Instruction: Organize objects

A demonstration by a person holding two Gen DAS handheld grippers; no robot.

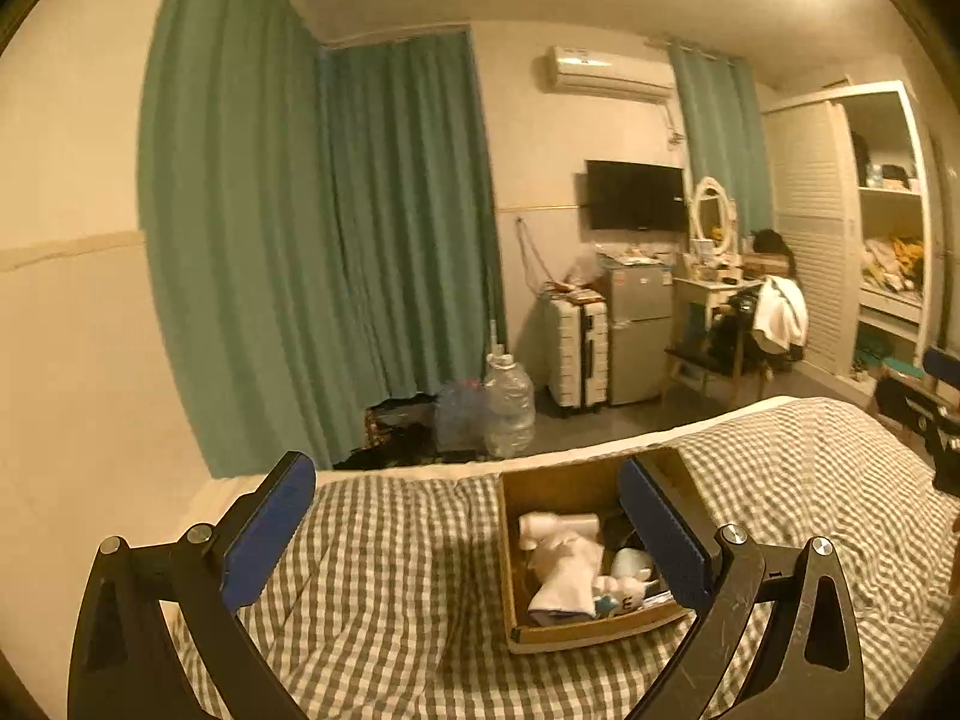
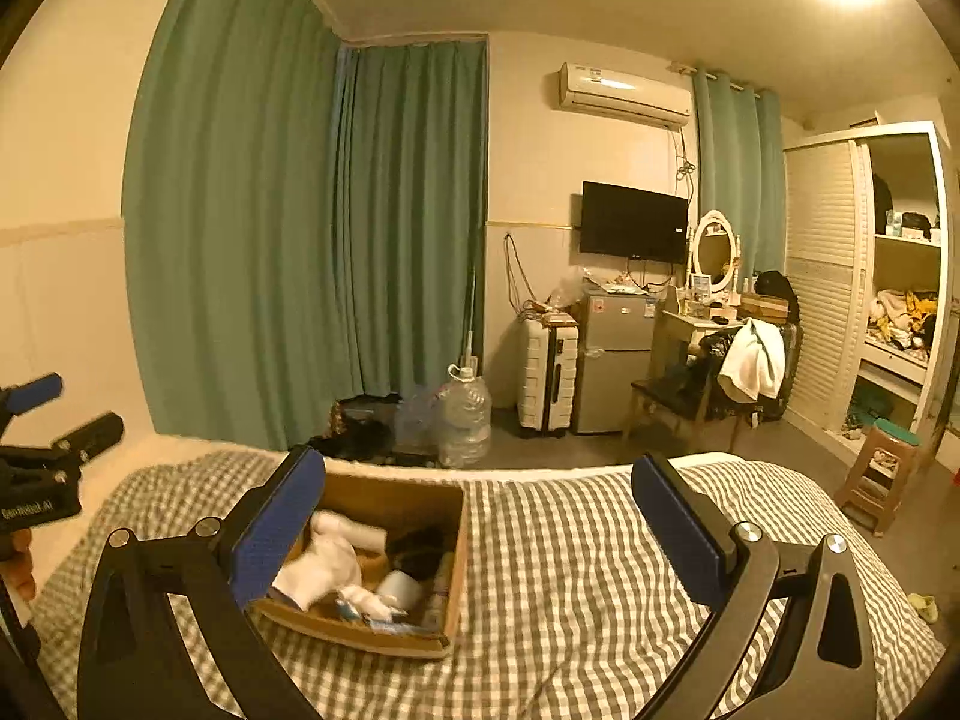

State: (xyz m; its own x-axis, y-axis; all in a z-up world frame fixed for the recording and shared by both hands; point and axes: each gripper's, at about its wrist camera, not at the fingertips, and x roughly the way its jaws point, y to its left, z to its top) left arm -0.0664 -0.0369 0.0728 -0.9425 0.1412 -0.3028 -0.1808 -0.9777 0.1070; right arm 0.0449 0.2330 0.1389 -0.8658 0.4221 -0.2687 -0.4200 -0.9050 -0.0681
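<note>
An open cardboard box (image 1: 540, 639) sits on a checked bed (image 1: 390, 600). It holds white cloth items (image 1: 567, 570), a pale blue cup (image 1: 630, 564) and a dark item. My left gripper (image 1: 468, 480) is open and empty, held above the bed, its right finger in front of the box. The box (image 2: 444, 600) also shows in the right wrist view, behind the left finger of my right gripper (image 2: 480, 474), which is open and empty. Each gripper appears at the edge of the other's view: the right gripper body (image 1: 936, 414) and the left gripper body (image 2: 42, 468).
Beyond the bed (image 2: 600, 600) stand large water bottles (image 2: 465, 420), a white suitcase (image 2: 546, 378), a small fridge (image 2: 612, 360), a dressing table with a chair (image 2: 708, 372), a wardrobe (image 2: 864, 300) and a stool (image 2: 879, 474). Green curtains (image 2: 300, 240) cover the wall.
</note>
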